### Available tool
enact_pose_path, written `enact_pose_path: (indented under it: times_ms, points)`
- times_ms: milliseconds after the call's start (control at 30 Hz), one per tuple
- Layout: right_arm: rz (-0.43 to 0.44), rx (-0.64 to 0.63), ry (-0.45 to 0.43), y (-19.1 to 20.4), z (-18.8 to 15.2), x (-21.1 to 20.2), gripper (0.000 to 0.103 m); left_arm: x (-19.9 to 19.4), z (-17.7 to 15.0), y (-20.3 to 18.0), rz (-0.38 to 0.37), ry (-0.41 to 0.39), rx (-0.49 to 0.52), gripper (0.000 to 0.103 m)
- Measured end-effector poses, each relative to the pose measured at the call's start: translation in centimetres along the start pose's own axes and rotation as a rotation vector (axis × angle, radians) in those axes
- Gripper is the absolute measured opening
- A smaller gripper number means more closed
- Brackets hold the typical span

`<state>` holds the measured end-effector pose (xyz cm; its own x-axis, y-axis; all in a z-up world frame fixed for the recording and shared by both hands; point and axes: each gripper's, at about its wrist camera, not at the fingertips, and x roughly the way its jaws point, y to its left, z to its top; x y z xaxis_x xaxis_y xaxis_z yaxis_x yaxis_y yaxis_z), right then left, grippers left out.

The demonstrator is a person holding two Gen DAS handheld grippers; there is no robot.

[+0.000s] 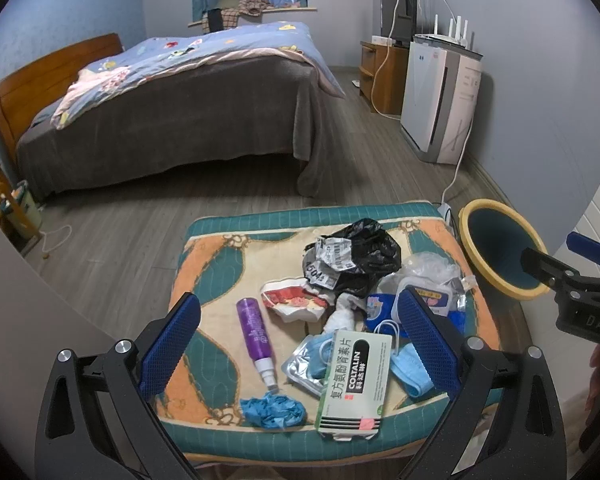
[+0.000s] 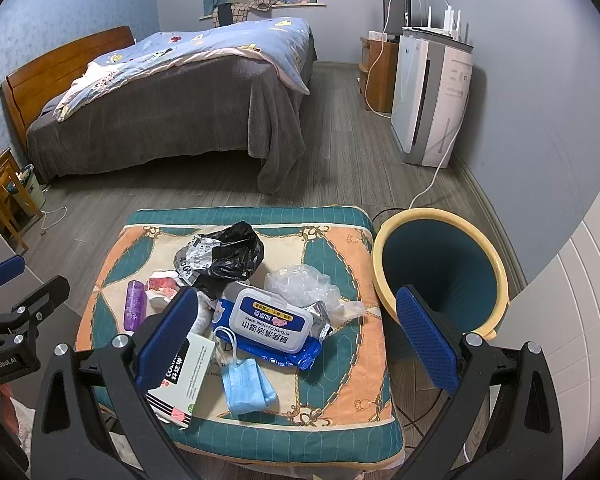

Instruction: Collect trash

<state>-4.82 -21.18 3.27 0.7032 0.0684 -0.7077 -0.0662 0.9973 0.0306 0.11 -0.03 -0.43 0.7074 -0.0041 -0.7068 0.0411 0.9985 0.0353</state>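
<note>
Trash lies on a patterned cushion (image 1: 204, 264): a black bag (image 1: 364, 252), a purple spray bottle (image 1: 256, 330), a medicine box (image 1: 354, 384), blue masks (image 1: 412, 364), a crumpled blue glove (image 1: 272, 410), a wet-wipe pack (image 2: 274, 320) and clear plastic (image 2: 300, 284). A yellow-rimmed bin (image 2: 440, 272) stands right of the cushion (image 2: 340, 360). My left gripper (image 1: 300, 344) is open above the near trash. My right gripper (image 2: 296, 340) is open above the masks (image 2: 246, 384) and wipe pack, holding nothing.
A bed (image 1: 172, 112) with a grey cover stands behind. An air purifier (image 1: 440, 96) and a wooden TV stand (image 1: 384, 76) line the right wall, with white cables (image 2: 428, 188) on the floor. A small wooden table (image 2: 0, 196) is at left.
</note>
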Motion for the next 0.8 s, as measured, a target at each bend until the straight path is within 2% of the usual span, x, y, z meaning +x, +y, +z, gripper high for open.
enact_pose_path:
  times_ms: [800]
  points:
    - [-0.001, -0.001, 0.011, -0.13, -0.36, 0.39, 0.097, 0.04, 0.0, 0.08, -0.002, 0.004, -0.002, 0.098]
